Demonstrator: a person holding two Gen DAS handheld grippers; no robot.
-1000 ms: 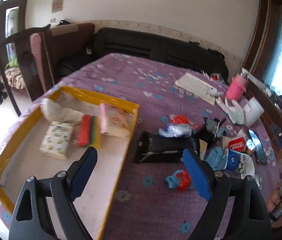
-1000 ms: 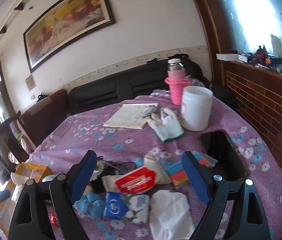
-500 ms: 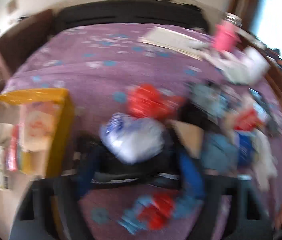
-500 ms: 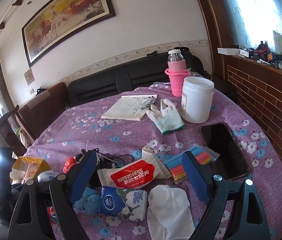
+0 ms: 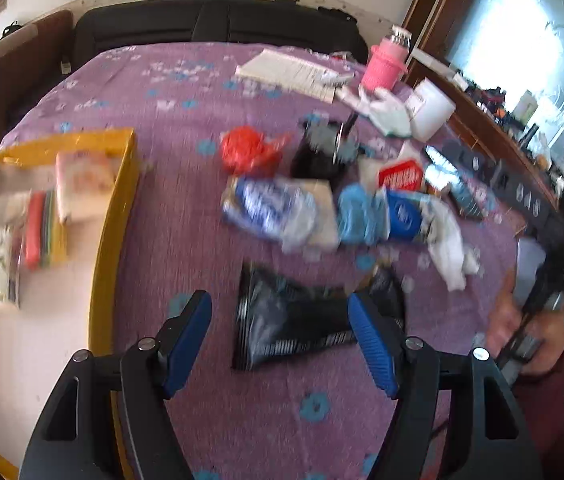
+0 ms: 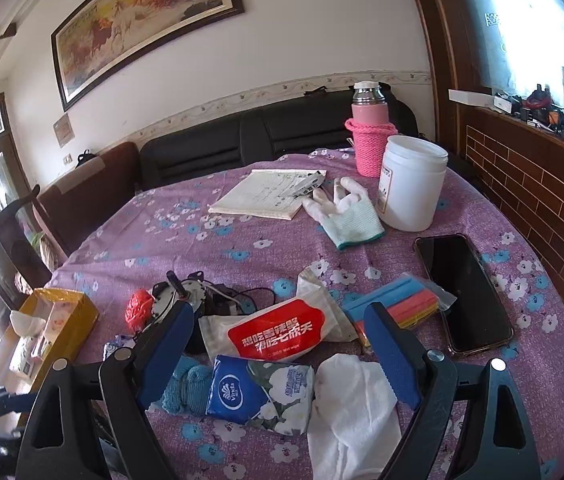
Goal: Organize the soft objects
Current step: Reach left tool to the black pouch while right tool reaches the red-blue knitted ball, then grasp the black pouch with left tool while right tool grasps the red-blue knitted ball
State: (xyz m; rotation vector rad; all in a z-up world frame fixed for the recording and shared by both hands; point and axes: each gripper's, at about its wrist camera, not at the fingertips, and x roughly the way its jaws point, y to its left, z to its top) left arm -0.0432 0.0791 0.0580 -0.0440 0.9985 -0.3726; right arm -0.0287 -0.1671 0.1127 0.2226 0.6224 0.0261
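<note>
My left gripper point(image 5: 279, 340) is open and empty, just above a black pouch point(image 5: 298, 324) on the purple cloth. Beyond it lie a blue-white plastic pack point(image 5: 265, 204), a blue knit item point(image 5: 356, 214) and a red bag point(image 5: 247, 148). A yellow tray point(image 5: 115, 216) at the left holds tissue packs and coloured cloths. My right gripper point(image 6: 279, 354) is open and empty over a blue tissue pack point(image 6: 257, 394), a red wet-wipe pack point(image 6: 277, 334) and a white cloth point(image 6: 352, 408). Coloured sponges in a bag point(image 6: 402, 304) lie to its right.
A phone point(image 6: 462, 292), a white jar point(image 6: 412, 182), a pink flask point(image 6: 370, 136), a glove point(image 6: 348, 212) and a notebook point(image 6: 269, 194) lie on the table. A black gadget with cables point(image 6: 193, 292) sits mid-left. The yellow tray point(image 6: 73, 316) is at the left edge.
The left gripper swung right from over the tray, dipped toward the clutter, and now sits back over the black pouch. The right gripper moved slightly closer to the tissue pile.
</note>
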